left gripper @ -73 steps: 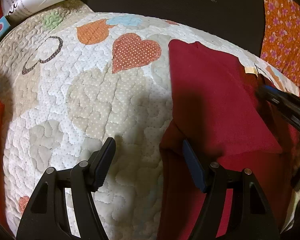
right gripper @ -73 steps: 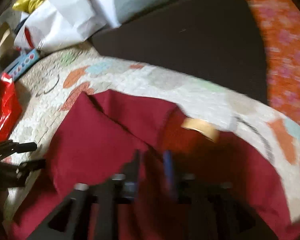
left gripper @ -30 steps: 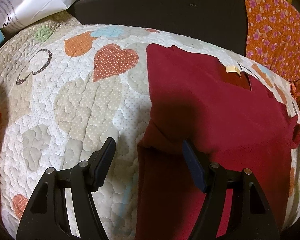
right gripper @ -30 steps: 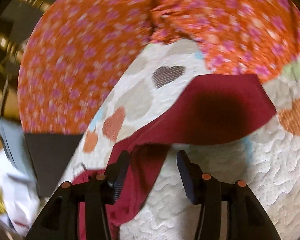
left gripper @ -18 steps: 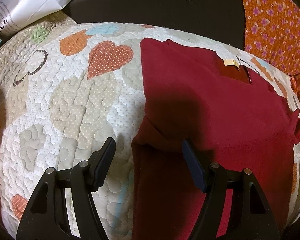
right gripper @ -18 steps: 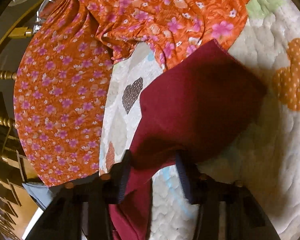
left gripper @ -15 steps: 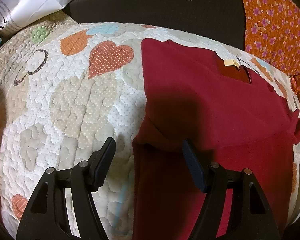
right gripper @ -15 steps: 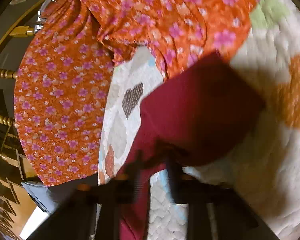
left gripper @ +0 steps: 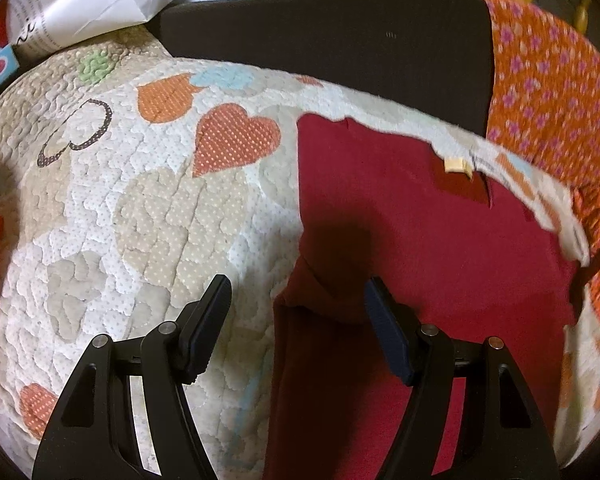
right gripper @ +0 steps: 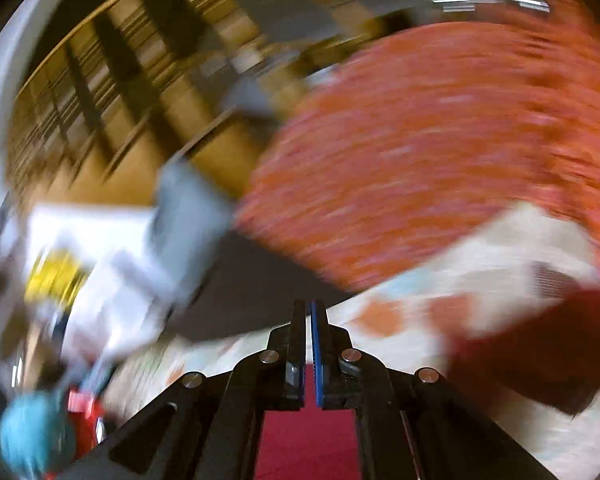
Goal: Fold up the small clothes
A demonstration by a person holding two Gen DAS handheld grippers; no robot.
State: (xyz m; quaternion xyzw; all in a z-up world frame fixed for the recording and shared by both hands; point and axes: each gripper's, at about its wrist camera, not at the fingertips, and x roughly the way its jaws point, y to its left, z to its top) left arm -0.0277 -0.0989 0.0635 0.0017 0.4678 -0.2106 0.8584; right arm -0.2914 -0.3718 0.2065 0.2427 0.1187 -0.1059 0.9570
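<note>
We hold our left tool [left gripper: 296, 304] wide apart above the heart-patterned quilt [left gripper: 156, 216], one finger over the bare quilting and the other over the dark red garment [left gripper: 412, 240], gripping nothing. The garment lies spread on the right half of the quilt, its near left edge doubled into a thick fold just beyond the tool, and a small cream label [left gripper: 455, 165] shows at its neckline toward the far side. An orange flowered cloth [left gripper: 548, 92] lies at the quilt's right edge, touching the garment's far corner. Beyond the quilt we see a dark brown flat surface [left gripper: 324, 40], and past that a crumpled white paper bag [left gripper: 88, 4] at the upper left; its mouth is out of sight and we cannot tell whether anything is in it. In the right wrist view everything is heavily smeared by motion. Our right tool [right gripper: 309, 312] has its two pads pressed together with only a thin slit between them; red fabric [right gripper: 308, 444] fills the space below the pads, but we cannot tell whether any cloth is pinched between the tips. A dark red flap of the garment [right gripper: 540, 352] shows at that view's right, over the quilt.
</note>
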